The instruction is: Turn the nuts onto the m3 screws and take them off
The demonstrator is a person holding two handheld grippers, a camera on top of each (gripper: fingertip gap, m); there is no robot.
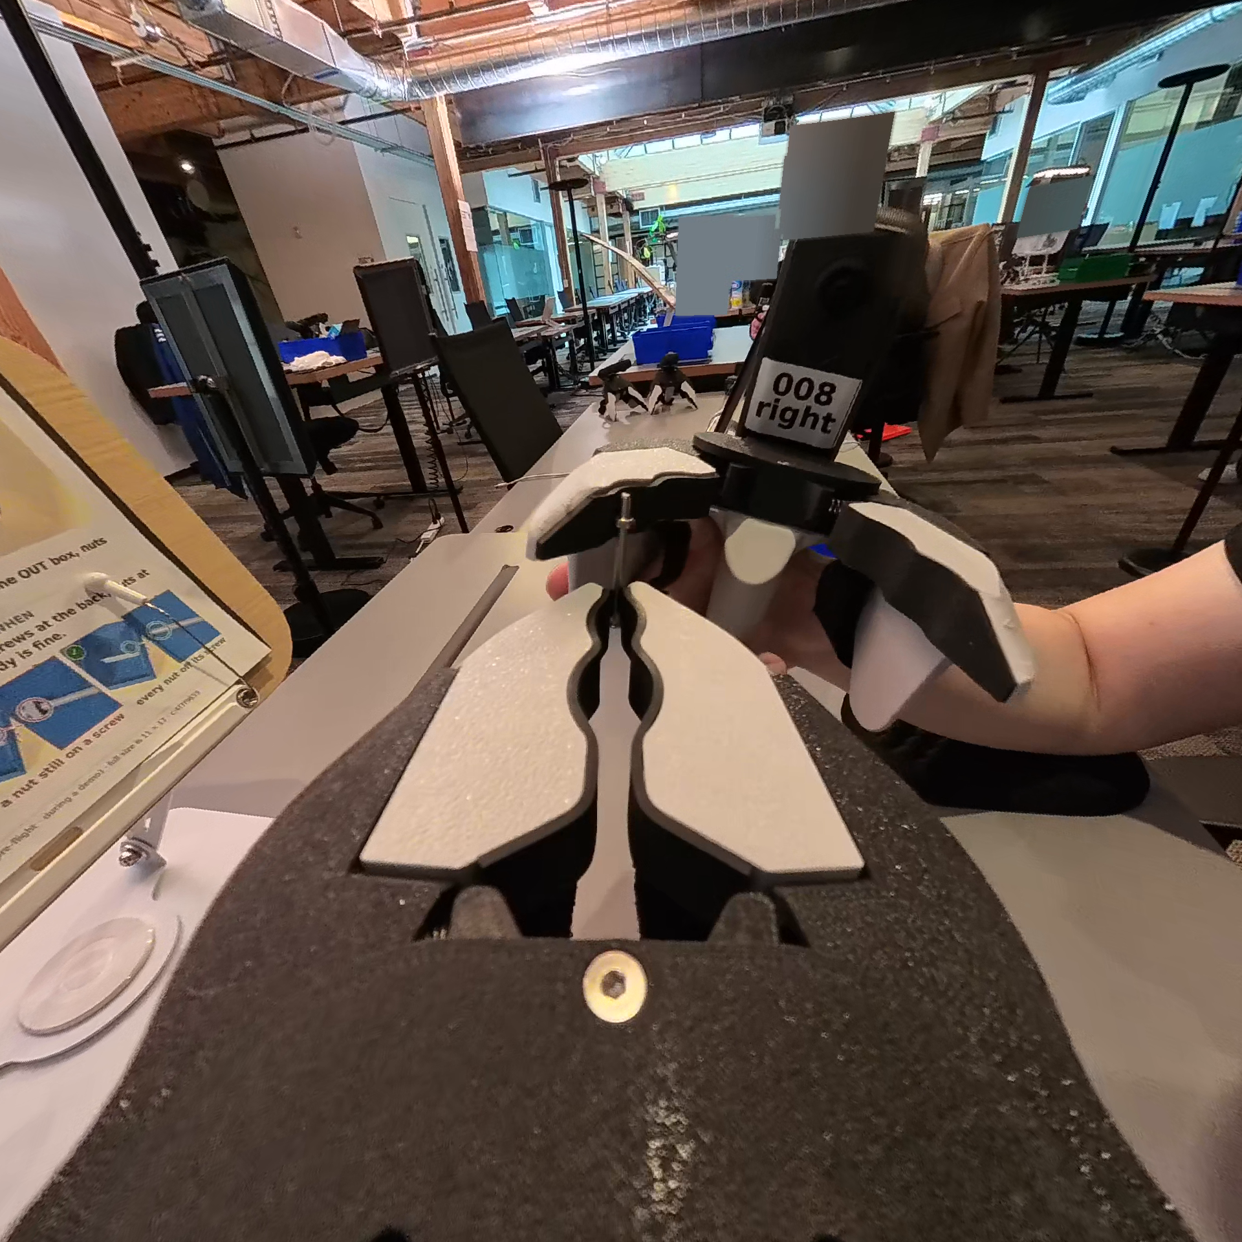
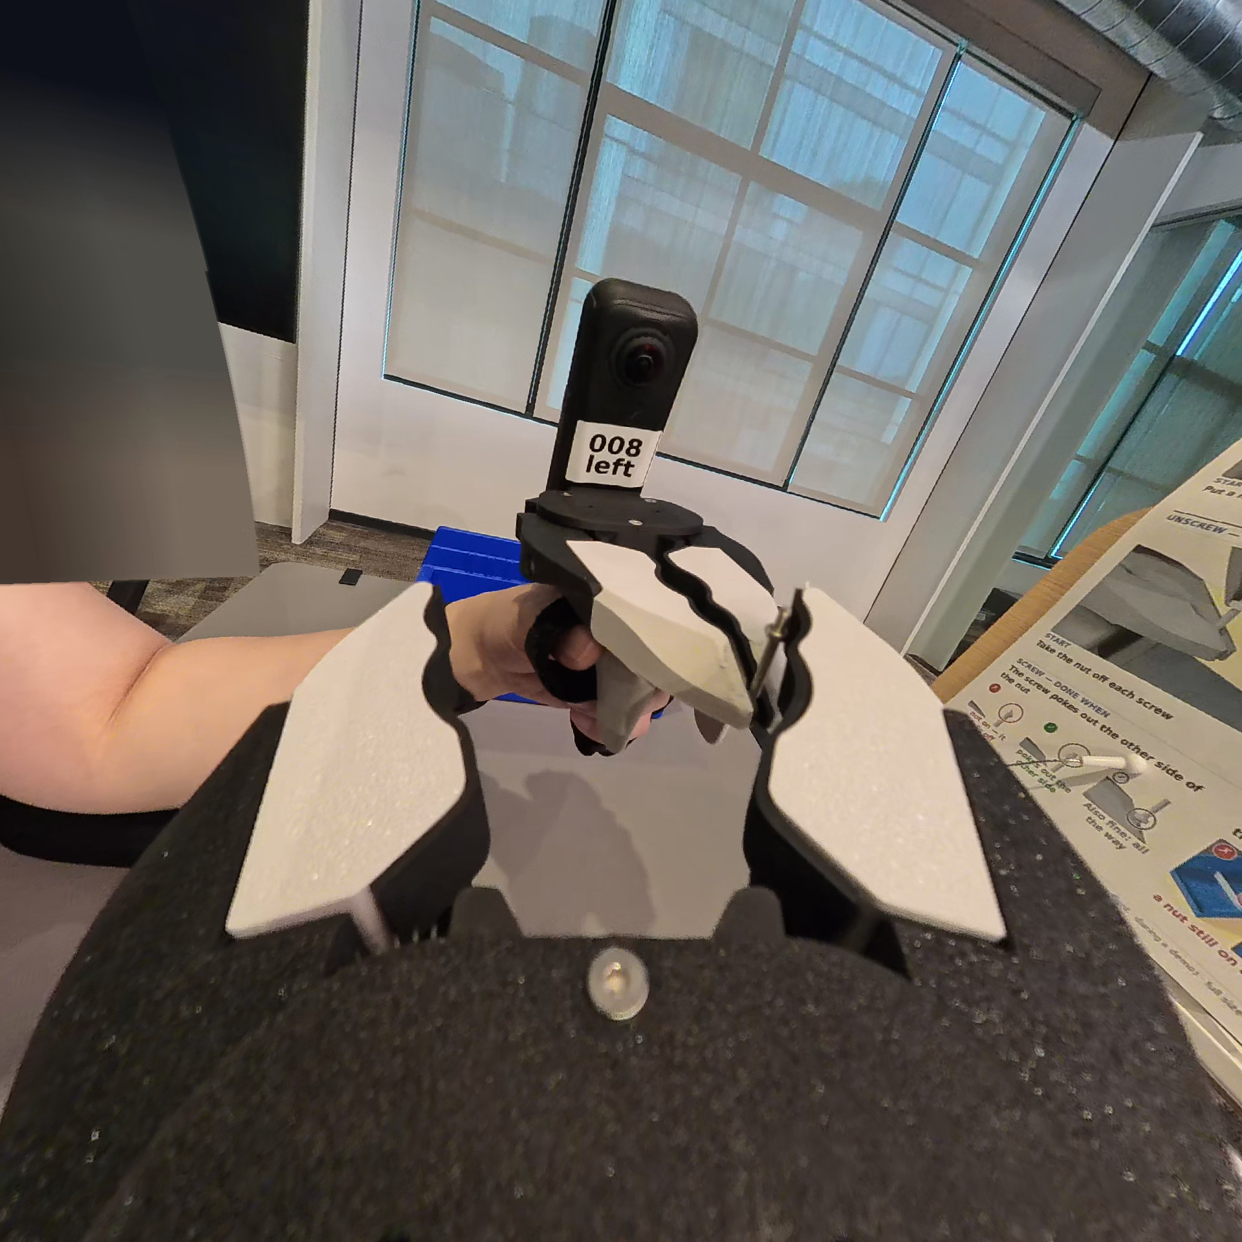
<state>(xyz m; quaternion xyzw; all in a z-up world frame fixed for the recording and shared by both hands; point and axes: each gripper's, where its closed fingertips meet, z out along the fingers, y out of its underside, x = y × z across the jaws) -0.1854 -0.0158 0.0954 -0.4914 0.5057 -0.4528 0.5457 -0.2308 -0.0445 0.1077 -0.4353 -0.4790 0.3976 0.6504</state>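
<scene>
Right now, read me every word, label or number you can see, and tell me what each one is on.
I don't repeat writing; here is what bears it.
White sticker on the black camera, left wrist view: sharp print.
Second white sticker on the other black camera, right wrist view: sharp print.
Instruction poster, both views: headings sharp, fine print too small.

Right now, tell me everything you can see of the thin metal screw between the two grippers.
The screw is a slim, silvery metal rod with a small nut or collar near its upper end. It stands nearly upright, above the grey table. Its lower end is pinched between the shut fingertips of the left gripper. Its upper end lies beside one finger of the wide-open right gripper; whether that finger touches it cannot be told.
</scene>
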